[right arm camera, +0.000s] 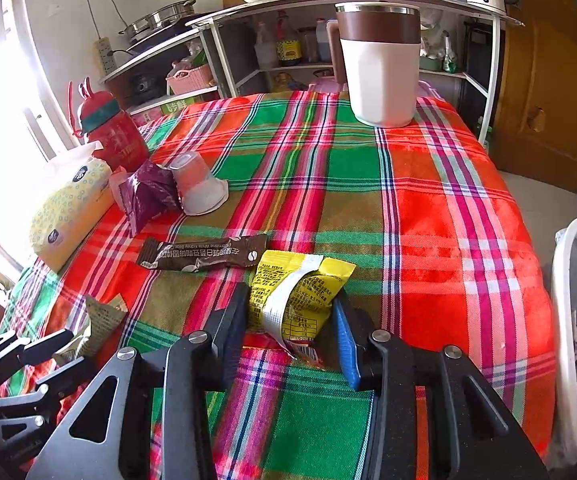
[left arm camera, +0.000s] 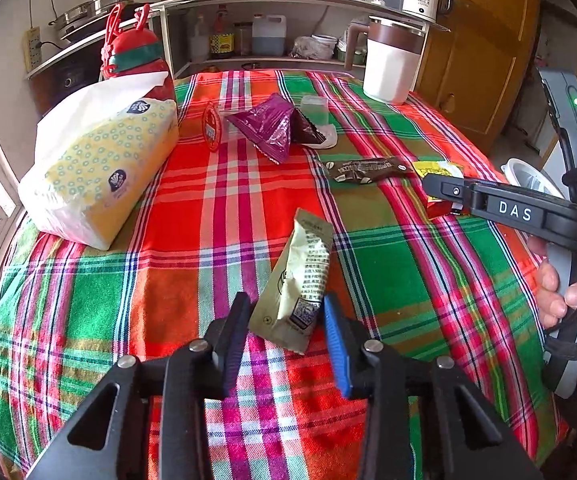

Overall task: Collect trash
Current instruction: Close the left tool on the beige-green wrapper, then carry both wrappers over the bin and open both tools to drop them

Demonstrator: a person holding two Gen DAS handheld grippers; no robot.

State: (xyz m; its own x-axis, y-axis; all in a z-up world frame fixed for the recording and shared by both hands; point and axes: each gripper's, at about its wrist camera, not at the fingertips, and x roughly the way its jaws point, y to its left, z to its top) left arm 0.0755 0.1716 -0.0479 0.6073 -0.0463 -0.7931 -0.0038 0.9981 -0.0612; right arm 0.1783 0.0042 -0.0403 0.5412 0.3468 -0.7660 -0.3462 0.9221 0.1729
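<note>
The left gripper [left arm camera: 286, 312] is low over the plaid cloth [left arm camera: 192, 216], its jaws closed onto the near end of a beige wrapper [left arm camera: 298, 280] whose far end tilts up and away; one black pad and one blue pad press its two sides. The right gripper [right arm camera: 288, 316] has its jaws clamped on a crumpled yellow wrapper [right arm camera: 296, 292], which bulges up between the pads, with a red packet edge showing just beneath it. In the left view a hand [left arm camera: 568, 296] grips the right tool's handle at the table's right edge. A brown wrapper [right arm camera: 204, 254] lies flat just beyond the yellow one, touching or almost touching its far corner. Farther back a purple wrapper [left arm camera: 268, 128] stands crumpled beside an overturned clear cup [right arm camera: 200, 184], with a small red lid [left arm camera: 211, 126] on its edge to its left. A tissue pack [left arm camera: 100, 172] sits at the left side of the table, a red bottle [left arm camera: 136, 56] right behind it. A white jug [right arm camera: 380, 68] with a brown band stands at the far edge. A white bin [right arm camera: 568, 320] with a clear liner is off the table's right side, near the right gripper. Shelves [right arm camera: 328, 8] with pots and bottles fill the background
</note>
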